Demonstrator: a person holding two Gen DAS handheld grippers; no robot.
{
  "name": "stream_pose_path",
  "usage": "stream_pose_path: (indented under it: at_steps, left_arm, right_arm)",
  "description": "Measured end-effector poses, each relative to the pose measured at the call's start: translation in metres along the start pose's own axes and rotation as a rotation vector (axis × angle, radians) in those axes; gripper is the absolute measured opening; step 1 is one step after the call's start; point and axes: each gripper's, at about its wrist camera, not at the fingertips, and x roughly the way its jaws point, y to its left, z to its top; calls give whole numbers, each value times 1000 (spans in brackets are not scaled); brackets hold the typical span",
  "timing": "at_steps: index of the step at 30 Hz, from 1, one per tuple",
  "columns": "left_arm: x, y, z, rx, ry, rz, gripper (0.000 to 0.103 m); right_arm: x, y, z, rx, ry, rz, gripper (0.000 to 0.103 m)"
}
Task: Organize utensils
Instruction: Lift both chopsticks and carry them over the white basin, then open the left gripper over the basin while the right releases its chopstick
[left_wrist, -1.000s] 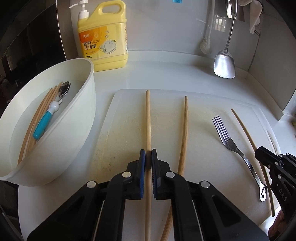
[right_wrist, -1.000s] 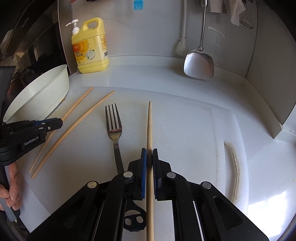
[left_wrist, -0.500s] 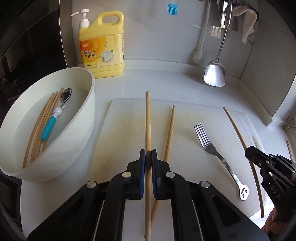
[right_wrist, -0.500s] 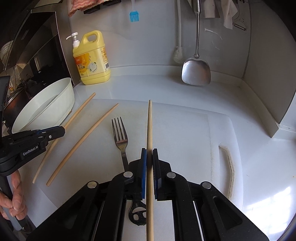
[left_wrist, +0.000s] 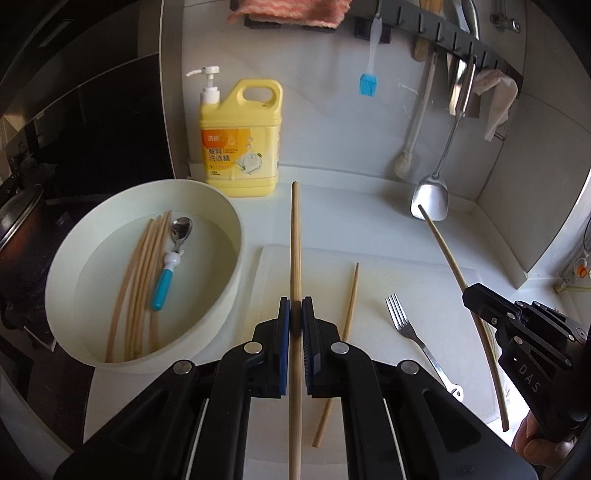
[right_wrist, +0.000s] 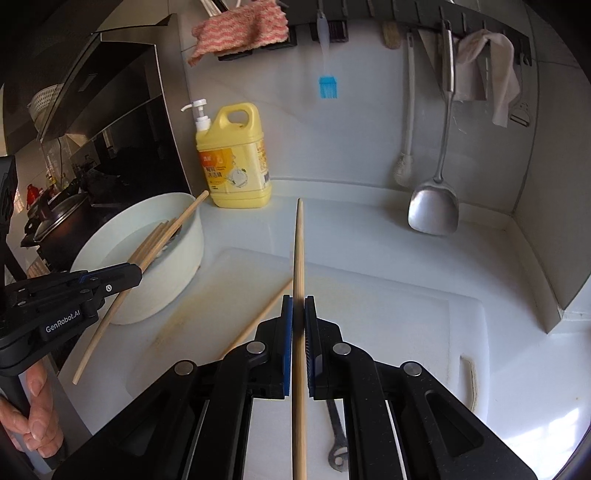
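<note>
My left gripper (left_wrist: 295, 314) is shut on a wooden chopstick (left_wrist: 294, 240) and holds it in the air above the white cutting board (left_wrist: 388, 273). My right gripper (right_wrist: 298, 310) is shut on another chopstick (right_wrist: 299, 251), also lifted; it shows at the right of the left wrist view (left_wrist: 450, 258). One more chopstick (left_wrist: 347, 314) and a metal fork (left_wrist: 406, 328) lie on the board. The white bowl (left_wrist: 221, 295) at left holds several chopsticks (left_wrist: 140, 280) and a blue-handled spoon (left_wrist: 166, 280).
A yellow detergent bottle (left_wrist: 240, 147) stands against the back wall. A metal spatula (left_wrist: 430, 199), a brush and cloths hang at the back right. A dark cooktop with a pot (right_wrist: 55, 221) lies to the left of the bowl.
Both grippers have risen and pulled back, each lifting its chopstick off the cutting board. The fork and the third chopstick stay on the board.
</note>
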Motion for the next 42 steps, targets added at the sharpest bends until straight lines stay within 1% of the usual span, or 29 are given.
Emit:
stream_pose_path:
  at_steps: [4,8,14,16,21,26,31,35,39,42]
  left_arm:
    - [-13,33,13,-18,-21,25,7]
    - [-17,76,26,-8,-33,38,7]
    - [-1,148,44,-24,-11,48,7]
    - [8,168,48,-31,7,43,7]
    - [30,208,52,-46,42,59,7]
    - [52,230,47,-80,94,47,7]
    - [68,240,43,-100,117,39,7]
    - [79,243,42,-117,145,35,7]
    - [89,247,43,-130,173,34,7]
    - [94,247,43,-130,188,37,7]
  right_arm:
    - [5,32,24,-25,-20,30,6]
    - [21,70,46,-29,-50,53,6]
    - [62,134,76,-11,-40,69,6]
    - [76,154,84,4,-33,80,6]
    - [116,193,94,30,22,98,6]
    - [150,215,97,36,96,112,6]
    - [178,228,98,27,163,131,6]
    - [200,228,100,68,229,149,6]
    - [218,229,100,76,290,147,6]
    - [226,230,100,77,319,144,6]
